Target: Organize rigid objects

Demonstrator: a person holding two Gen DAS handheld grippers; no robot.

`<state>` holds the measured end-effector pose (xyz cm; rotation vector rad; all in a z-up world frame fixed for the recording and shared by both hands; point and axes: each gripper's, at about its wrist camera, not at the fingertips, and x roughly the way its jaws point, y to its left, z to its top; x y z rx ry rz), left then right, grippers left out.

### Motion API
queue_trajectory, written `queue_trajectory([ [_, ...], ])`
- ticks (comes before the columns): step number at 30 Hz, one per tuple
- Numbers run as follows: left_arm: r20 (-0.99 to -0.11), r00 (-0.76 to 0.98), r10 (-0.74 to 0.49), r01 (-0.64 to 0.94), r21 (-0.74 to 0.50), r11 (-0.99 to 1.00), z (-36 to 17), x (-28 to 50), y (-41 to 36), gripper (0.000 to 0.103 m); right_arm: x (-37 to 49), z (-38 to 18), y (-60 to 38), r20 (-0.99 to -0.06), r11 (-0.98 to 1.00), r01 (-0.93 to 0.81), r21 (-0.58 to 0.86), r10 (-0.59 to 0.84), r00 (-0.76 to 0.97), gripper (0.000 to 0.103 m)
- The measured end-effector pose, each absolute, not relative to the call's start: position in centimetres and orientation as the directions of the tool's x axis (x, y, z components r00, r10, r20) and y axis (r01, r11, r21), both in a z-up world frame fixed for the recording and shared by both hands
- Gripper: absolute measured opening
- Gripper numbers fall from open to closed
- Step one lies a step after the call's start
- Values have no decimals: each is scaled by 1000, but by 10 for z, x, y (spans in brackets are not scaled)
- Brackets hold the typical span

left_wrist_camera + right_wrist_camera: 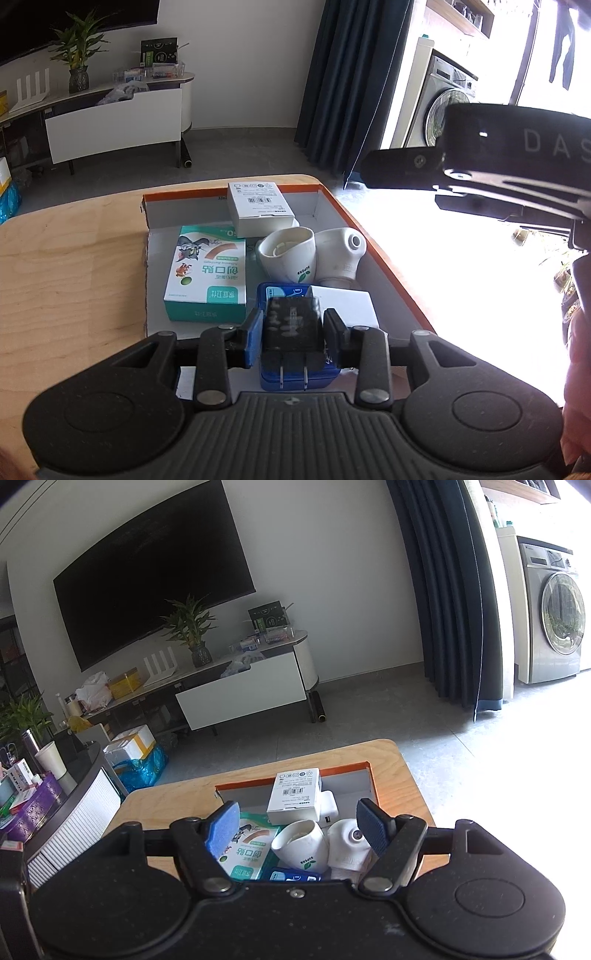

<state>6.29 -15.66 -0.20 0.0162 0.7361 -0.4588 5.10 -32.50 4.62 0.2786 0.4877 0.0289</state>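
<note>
My left gripper [291, 319] is shut on a black plug charger [290, 336], its two metal prongs pointing back at the camera. It hangs just above a blue box [295, 376] at the near end of an orange-rimmed cardboard tray [373, 236]. In the tray lie a green-and-white plaster box [207, 273], a white carton [258, 208], two white cup-shaped plug-in devices [288, 254] [341, 251] and a flat white box [349, 302]. My right gripper [297, 827] stands open above the same tray [364, 770], with nothing between its blue pads [221, 829].
The tray rests on a light wooden table [74, 277] whose right edge runs close beside it. The right tool's black body [498, 155] hangs high at the right of the left wrist view. Beyond are a TV cabinet [240, 698], dark curtain [443, 590] and washing machine [554, 620].
</note>
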Motion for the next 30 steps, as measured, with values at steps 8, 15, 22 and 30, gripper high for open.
queue_trajectory([
  [8,-649,669,-361,373,-127,919,6,58,-151,65,37,49,-316,-451,968,40,247,78,889,88],
  [15,-642,702,-309,325,-97,941,17,44,-142,95,23,47,-310,-458,972,53,229,60,887,92],
  [22,-651,720,-241,263,-67,963,26,22,-135,103,-6,41,-311,-475,969,60,239,62,878,92],
  [30,-671,718,-186,218,-37,975,22,-4,-133,103,-43,32,-308,-481,970,60,236,63,875,92],
])
